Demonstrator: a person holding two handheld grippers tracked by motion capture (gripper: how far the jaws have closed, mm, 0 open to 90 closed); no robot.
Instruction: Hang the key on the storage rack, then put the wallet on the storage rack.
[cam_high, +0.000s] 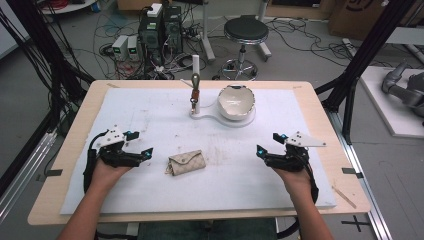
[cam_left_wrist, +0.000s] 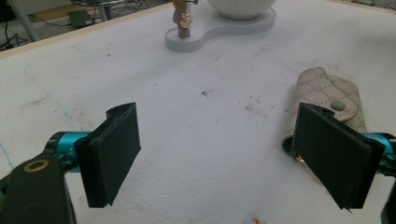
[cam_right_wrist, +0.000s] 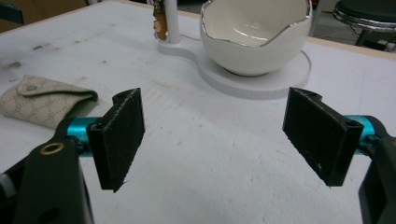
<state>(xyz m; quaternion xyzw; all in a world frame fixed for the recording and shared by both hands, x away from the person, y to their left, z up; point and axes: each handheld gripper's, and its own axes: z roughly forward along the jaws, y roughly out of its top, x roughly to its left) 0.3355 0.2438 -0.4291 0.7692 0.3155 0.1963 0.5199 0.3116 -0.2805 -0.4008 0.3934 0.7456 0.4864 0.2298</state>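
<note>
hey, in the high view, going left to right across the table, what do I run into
left gripper → beige key pouch → white post with a key ring hanging on it → white bowl on the stand → right gripper

A robotics lab or research workroom, to judge by the surroundings: bare grey floor strewn with tangled cables (cam_high: 107, 35), computer towers (cam_high: 161, 27) standing on the floor behind the counter (cam_high: 65, 150), a black metal frame (cam_high: 367, 47) around it, a round stool (cam_high: 245, 31), cardboard boxes (cam_high: 357, 15), and part of a grey robot arm (cam_high: 402, 85) at the right.
</note>
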